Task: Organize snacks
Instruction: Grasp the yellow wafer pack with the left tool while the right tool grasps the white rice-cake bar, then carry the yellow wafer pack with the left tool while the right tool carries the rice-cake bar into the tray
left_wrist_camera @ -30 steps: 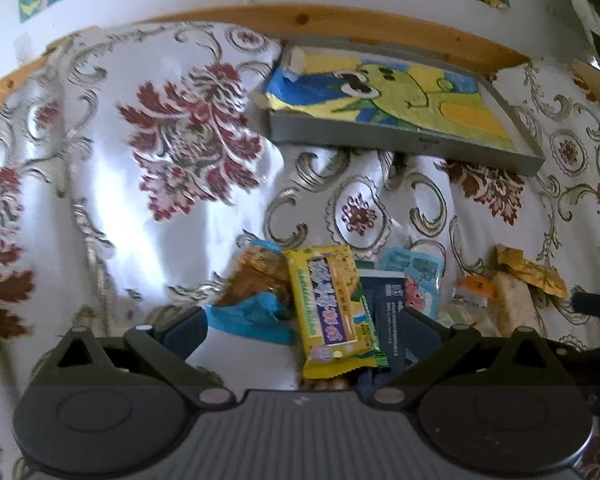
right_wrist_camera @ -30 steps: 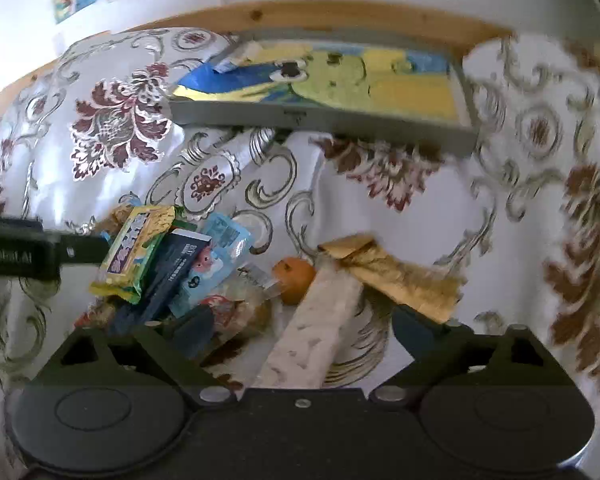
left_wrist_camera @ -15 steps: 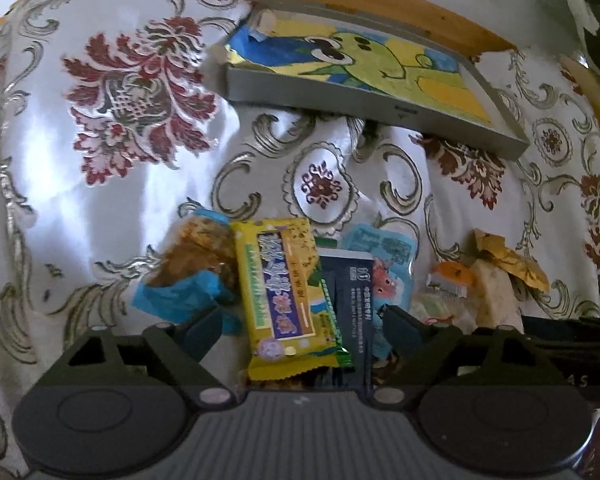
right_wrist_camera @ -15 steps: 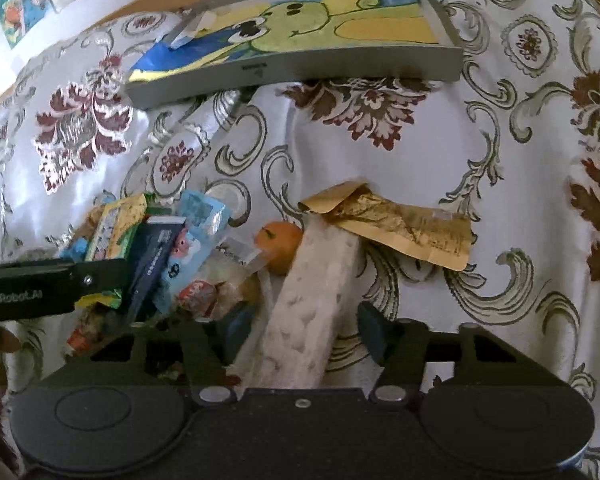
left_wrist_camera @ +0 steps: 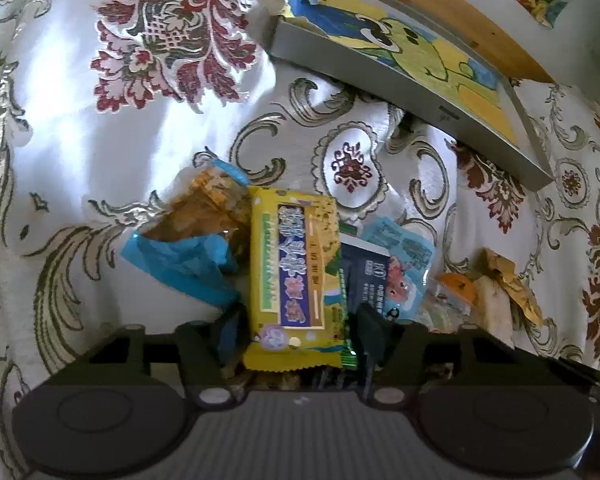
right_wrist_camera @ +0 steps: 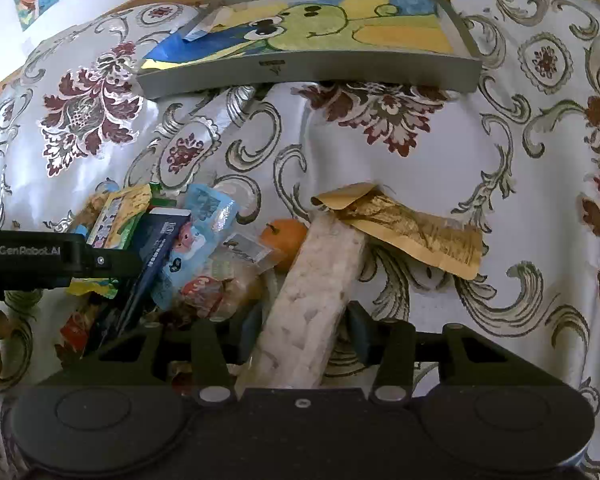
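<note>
Two grippers, two long packets, each lying lengthwise between the jaws. Left gripper (left_wrist_camera: 296, 330) straddles the yellow bar (left_wrist_camera: 296, 276); right gripper (right_wrist_camera: 302, 330) straddles the white bar (right_wrist_camera: 316, 292) (jaws near, contact unclear). Tray (right_wrist_camera: 312, 70) lies beyond.

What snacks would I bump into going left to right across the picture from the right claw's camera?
Yellow packet → dark blue packet → light blue packet → small orange fruit → long white bar, sitting between the right claw fingers → crinkly gold packet.
</note>
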A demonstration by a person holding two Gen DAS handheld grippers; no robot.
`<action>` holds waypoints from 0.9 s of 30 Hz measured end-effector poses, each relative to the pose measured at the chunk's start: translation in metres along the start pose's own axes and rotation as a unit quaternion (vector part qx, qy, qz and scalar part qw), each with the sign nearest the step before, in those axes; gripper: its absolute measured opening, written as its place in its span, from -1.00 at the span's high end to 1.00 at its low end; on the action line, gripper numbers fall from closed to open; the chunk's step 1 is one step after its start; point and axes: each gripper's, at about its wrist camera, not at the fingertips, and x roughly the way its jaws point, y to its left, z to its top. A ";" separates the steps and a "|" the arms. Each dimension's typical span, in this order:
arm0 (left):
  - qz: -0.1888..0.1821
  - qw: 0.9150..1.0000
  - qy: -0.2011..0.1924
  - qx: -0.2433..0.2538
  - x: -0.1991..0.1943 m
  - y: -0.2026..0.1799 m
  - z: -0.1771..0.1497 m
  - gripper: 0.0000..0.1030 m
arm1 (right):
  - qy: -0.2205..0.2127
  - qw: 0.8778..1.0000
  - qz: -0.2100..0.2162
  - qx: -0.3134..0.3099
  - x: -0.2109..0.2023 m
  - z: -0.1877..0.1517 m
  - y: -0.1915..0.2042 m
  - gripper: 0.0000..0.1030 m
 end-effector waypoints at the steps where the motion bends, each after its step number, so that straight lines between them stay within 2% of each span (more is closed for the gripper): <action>1: 0.001 1.000 -0.001 0.000 0.000 0.000 0.000 -0.17 | -0.001 1.000 0.000 -0.001 0.000 0.000 0.001 0.07; 10: 0.025 1.000 -0.004 0.019 -0.010 -0.010 -0.006 0.01 | -0.001 1.000 0.006 -0.007 -0.003 0.000 0.002 0.10; 16: 0.029 0.999 -0.009 0.030 -0.015 -0.018 -0.009 0.03 | 0.000 1.000 -0.006 -0.021 -0.008 -0.001 0.007 0.13; 27: 0.006 0.998 -0.041 0.055 -0.038 -0.033 -0.017 0.03 | 0.000 1.000 -0.007 -0.028 -0.019 -0.005 0.007 0.20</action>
